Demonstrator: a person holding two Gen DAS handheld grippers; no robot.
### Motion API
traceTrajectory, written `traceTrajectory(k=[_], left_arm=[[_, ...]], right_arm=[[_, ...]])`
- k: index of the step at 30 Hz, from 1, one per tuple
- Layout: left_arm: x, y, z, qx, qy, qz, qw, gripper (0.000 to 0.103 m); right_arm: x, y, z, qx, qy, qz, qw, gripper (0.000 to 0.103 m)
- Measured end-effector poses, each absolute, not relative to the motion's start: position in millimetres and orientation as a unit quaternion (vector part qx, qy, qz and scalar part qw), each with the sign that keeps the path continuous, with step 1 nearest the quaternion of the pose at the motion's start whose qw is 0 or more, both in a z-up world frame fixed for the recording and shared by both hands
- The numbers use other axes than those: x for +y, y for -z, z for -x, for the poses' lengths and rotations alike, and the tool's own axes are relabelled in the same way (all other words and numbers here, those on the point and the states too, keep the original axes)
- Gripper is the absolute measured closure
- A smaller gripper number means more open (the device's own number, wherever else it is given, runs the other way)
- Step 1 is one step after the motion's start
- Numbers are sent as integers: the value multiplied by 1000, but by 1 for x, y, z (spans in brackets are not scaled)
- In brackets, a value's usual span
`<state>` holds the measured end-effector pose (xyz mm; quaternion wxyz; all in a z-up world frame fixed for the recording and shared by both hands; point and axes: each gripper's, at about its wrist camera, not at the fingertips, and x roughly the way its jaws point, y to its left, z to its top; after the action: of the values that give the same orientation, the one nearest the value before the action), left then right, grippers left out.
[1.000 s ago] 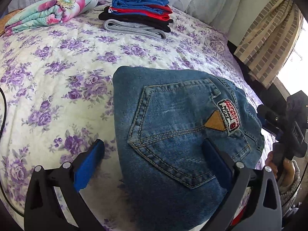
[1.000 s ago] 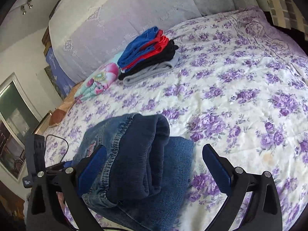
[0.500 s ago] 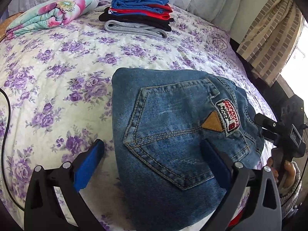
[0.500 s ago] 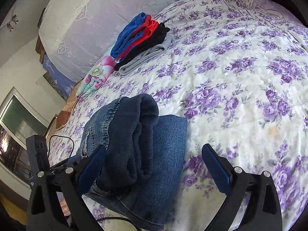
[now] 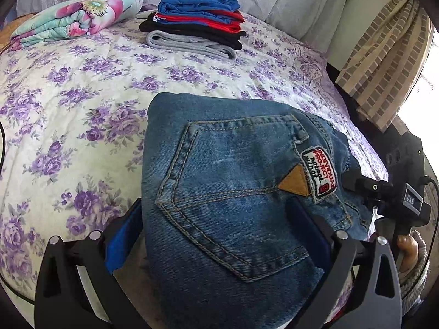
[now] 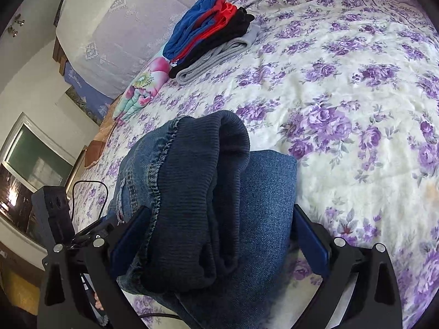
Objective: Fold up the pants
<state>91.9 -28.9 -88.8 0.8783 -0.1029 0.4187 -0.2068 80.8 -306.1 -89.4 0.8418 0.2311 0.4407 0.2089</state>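
Folded blue jeans (image 5: 236, 192) lie in a thick bundle near the front edge of the bed, back pocket and patch up. My left gripper (image 5: 219, 235) straddles one end, its blue pads (image 5: 120, 241) wide apart beside the denim, open. In the right wrist view the jeans (image 6: 208, 208) show their ribbed dark waistband on top. My right gripper (image 6: 219, 241) straddles the opposite end, its pads (image 6: 310, 235) close on both sides, still open. Each gripper shows in the other's view: the right (image 5: 397, 192), the left (image 6: 55, 213).
The bed (image 5: 68, 109) has a white sheet with purple flowers. A stack of folded clothes (image 5: 197, 22) sits at the back by the headboard, with a rolled floral blanket (image 5: 76, 19) beside it. A striped curtain (image 5: 384, 54) hangs at the right.
Both grippers have moved forward, so the jeans now sit between their pads. The jeans have not shifted on the bed.
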Motion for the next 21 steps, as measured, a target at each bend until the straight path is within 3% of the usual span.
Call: traceTrajectory(k=[18, 21], left_arm=[[-40, 79, -83, 382, 195, 23, 903, 4], [-42, 76, -81, 377, 192, 10, 906, 6]], right_arm=[[-296, 89, -79, 437, -201, -205, 852, 4], [-293, 87, -76, 430, -200, -195, 858, 9]])
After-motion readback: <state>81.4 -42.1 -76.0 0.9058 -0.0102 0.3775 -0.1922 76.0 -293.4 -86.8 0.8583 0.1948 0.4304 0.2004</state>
